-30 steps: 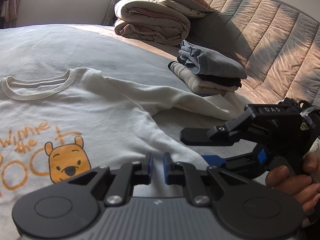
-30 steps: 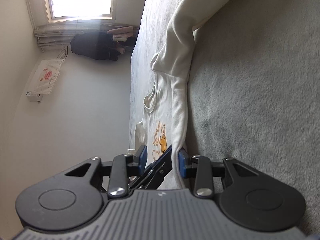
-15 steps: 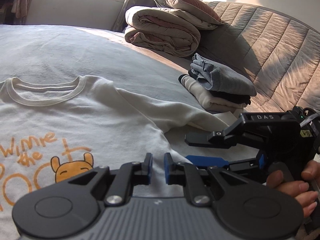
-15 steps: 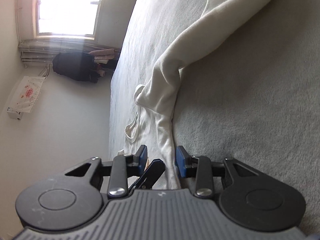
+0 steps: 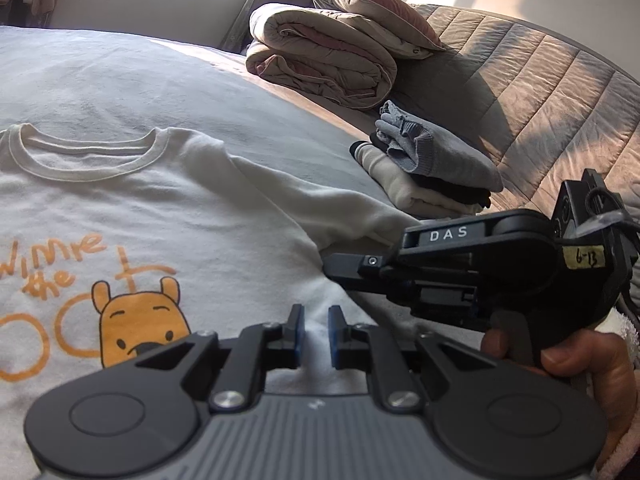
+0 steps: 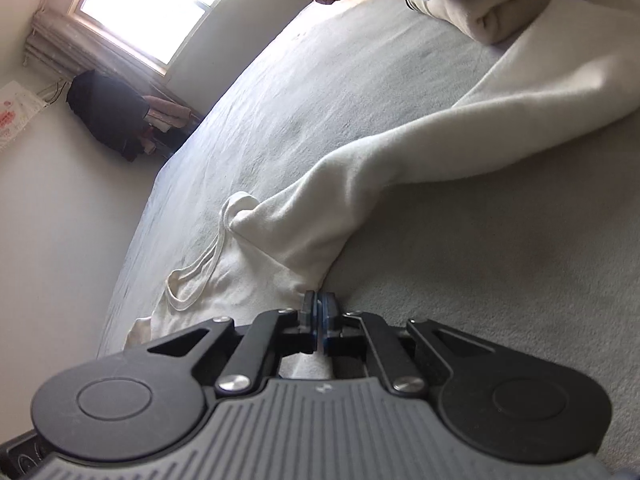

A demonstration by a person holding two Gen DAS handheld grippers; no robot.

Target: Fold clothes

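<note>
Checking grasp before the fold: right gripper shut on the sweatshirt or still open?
Shut on the sweatshirt: the right gripper pads meet at its side edge by the armpit, no gap visible.
</note>
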